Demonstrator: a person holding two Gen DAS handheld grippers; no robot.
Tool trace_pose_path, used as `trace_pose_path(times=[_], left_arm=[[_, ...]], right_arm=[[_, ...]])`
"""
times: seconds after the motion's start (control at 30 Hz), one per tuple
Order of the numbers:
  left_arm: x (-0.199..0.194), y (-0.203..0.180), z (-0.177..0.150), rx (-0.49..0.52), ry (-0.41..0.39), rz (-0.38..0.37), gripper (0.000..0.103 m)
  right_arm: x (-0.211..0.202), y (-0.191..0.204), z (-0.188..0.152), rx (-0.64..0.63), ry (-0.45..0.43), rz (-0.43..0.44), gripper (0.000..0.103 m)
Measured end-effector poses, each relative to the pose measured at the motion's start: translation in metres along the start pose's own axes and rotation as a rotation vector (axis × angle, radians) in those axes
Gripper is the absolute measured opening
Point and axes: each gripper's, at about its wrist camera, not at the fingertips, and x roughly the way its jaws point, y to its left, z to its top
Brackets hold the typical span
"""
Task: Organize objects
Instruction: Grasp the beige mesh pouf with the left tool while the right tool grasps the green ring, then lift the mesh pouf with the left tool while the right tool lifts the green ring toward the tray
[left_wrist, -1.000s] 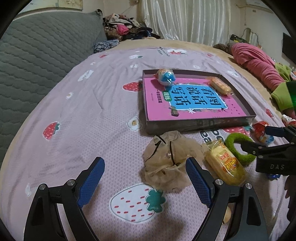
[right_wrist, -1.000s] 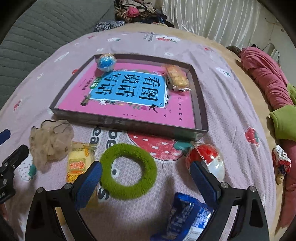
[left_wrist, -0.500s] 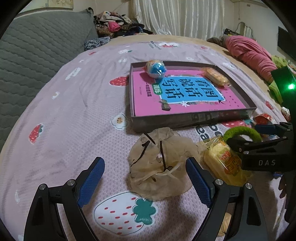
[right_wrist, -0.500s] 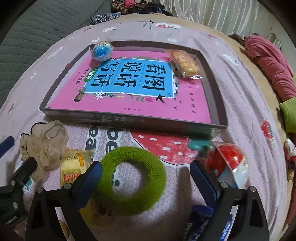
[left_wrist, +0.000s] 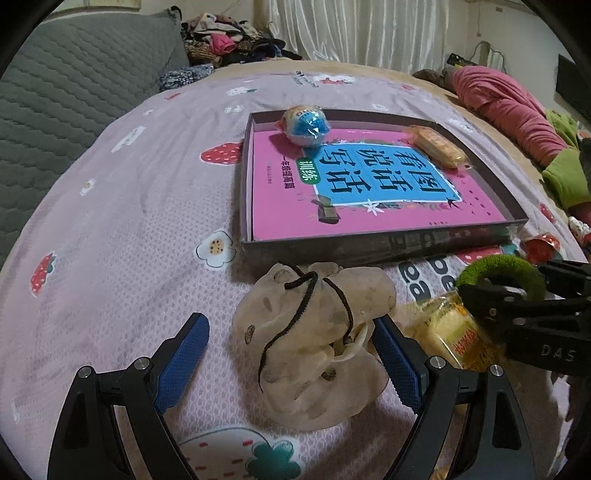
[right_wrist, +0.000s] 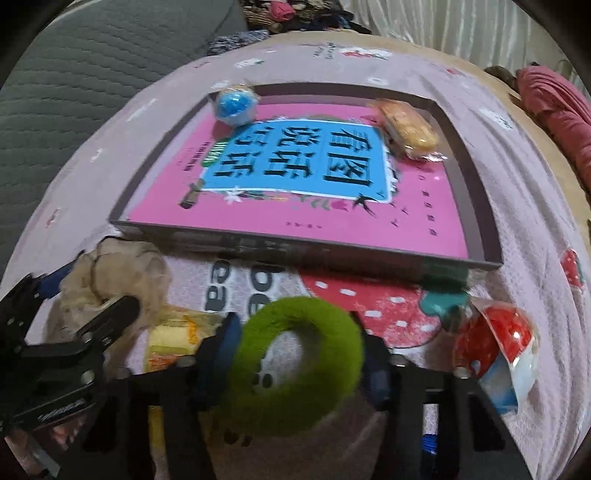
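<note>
My left gripper (left_wrist: 290, 321) hangs open over a beige drawstring pouch (left_wrist: 317, 332) on the strawberry-print bedspread; the pouch lies between its blue pads, close against the right one. My right gripper (right_wrist: 297, 332) has its jaws closing on a fuzzy green ring (right_wrist: 325, 325), with a pad against each side, and the ring tilts up off the bed. In the left wrist view that ring (left_wrist: 498, 264) shows at the right, inside the right gripper (left_wrist: 506, 280). Beyond lies a shallow dark box (right_wrist: 295, 247) holding a pink book, a blue egg toy (right_wrist: 234, 105) and a wrapped snack (right_wrist: 406, 129).
A yellow snack packet (left_wrist: 450, 332) lies between the pouch and the ring. A red and clear capsule (right_wrist: 495, 339) sits right of the ring. A grey quilted cushion (left_wrist: 74, 81) borders the bed on the left, with clothes (left_wrist: 229, 40) piled behind and pink bedding (left_wrist: 509, 107) at the right.
The right jaws have come in from wide open onto the green ring, which now tilts up. The left gripper, still open, has sunk forward over the pouch.
</note>
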Motion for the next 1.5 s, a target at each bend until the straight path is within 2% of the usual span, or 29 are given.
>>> trace_pose_path(times=[0.03,0.13,0.17,0.23,0.37,0.6,0.97,1.5], left_arm=[[0.001,-0.001,0.0,0.001,0.0,-0.01,0.085],[0.006,0.0,0.0,-0.008,0.02,-0.055,0.049],[0.008,-0.001,0.0,-0.012,0.03,-0.082,0.041],[0.008,-0.004,0.001,0.012,0.022,-0.084,0.028],[0.006,-0.012,0.0,0.044,0.019,-0.085,0.016],[0.0,-0.004,0.0,0.012,0.01,-0.114,0.012],[-0.026,-0.005,0.002,0.017,-0.029,-0.091,0.012],[-0.084,-0.011,-0.007,0.004,-0.069,-0.049,0.012]], right_arm=[[-0.001,0.001,0.001,-0.002,-0.001,0.021,0.04],[-0.001,0.004,0.0,-0.021,-0.002,0.066,0.026],[-0.002,0.005,0.0,-0.026,-0.01,0.081,0.025],[-0.005,0.007,-0.002,-0.036,-0.034,0.081,0.022],[-0.014,0.008,-0.004,-0.043,-0.075,0.089,0.019],[-0.023,0.006,-0.005,-0.054,-0.092,0.083,0.018],[-0.048,0.007,-0.004,-0.076,-0.137,0.063,0.017],[-0.095,0.023,-0.028,-0.089,-0.189,0.04,0.017]])
